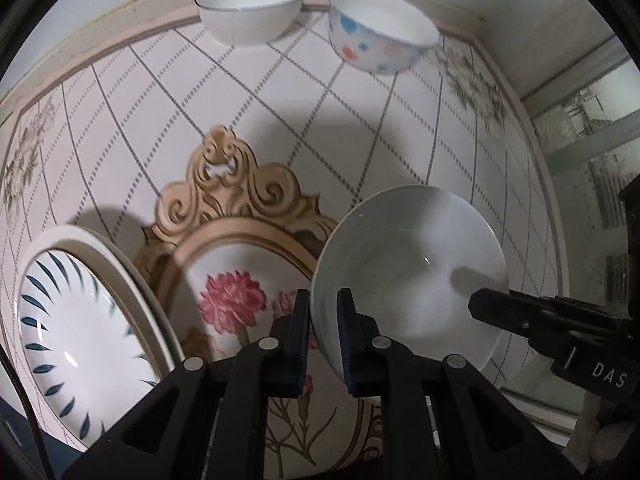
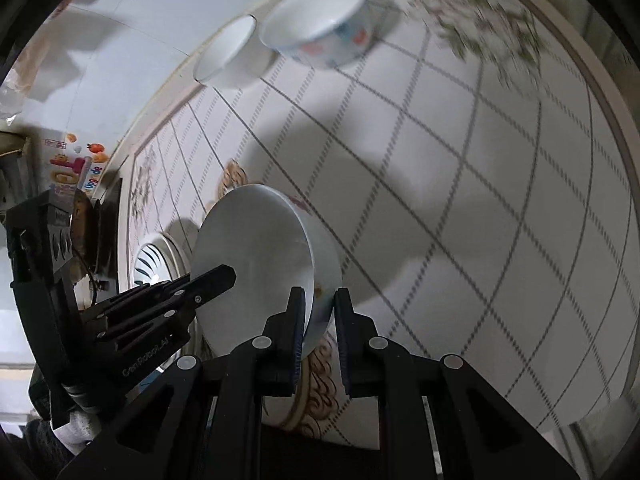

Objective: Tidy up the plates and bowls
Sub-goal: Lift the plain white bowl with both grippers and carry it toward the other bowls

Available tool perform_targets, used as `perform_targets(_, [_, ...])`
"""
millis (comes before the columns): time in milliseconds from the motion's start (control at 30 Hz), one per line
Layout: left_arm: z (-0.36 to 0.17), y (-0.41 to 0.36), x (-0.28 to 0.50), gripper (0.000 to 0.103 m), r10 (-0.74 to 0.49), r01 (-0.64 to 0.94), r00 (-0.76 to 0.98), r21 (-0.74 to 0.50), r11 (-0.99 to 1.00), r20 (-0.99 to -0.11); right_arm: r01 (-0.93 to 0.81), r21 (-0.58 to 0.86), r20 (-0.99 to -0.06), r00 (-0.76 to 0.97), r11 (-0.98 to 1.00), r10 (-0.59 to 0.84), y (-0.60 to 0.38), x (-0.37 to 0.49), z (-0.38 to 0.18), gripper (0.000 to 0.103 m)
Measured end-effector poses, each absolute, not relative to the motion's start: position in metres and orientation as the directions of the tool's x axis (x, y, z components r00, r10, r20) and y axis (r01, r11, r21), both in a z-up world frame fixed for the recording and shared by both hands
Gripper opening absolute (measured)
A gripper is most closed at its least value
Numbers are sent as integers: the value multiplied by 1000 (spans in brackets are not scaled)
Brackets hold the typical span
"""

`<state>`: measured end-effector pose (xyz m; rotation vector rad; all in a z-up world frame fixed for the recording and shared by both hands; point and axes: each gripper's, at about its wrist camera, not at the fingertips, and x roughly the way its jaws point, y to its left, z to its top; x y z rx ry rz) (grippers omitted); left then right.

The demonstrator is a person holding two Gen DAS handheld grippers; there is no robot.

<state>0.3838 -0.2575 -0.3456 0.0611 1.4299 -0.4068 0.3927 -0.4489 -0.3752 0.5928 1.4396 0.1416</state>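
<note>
Together, the left gripper (image 1: 324,332) and right gripper (image 2: 320,328) each pinch opposite rims of the white bowl (image 1: 408,272), holding it tilted above the patterned table (image 1: 360,128), beside the blue-leaf plate (image 1: 76,340).

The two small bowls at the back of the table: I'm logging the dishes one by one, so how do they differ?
The plain bowl is all white with only a thin dark line at its rim; the dotted bowl carries blue and red-pink spots on its outside. The plain bowl stands to the left in the left wrist view, the dotted bowl to the right. Both stand upright, look empty, and neither gripper touches them.
</note>
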Motion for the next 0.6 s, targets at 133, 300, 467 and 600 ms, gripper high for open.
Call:
perform_targets(133, [-356, -265, 378, 11, -212, 331, 70, -178, 927, -975, 260, 454, -891, 132, 853, 434, -453, 382, -385, 17])
perform_targets(300, [-363, -269, 376, 11, -192, 339, 65, -159, 927, -979, 254, 454, -891, 126, 854, 436, -456, 378, -390, 17])
perform_targets(467, [-364, -269, 375, 11, -181, 343, 56, -152, 927, -982, 246, 461, -887, 101, 853, 450, -455, 384, -392, 17])
perform_targets(600, [-355, -266, 374, 15, -152, 353, 52, -125, 927, -987, 268, 469, -880, 64, 841, 471, -461, 389, -396, 19])
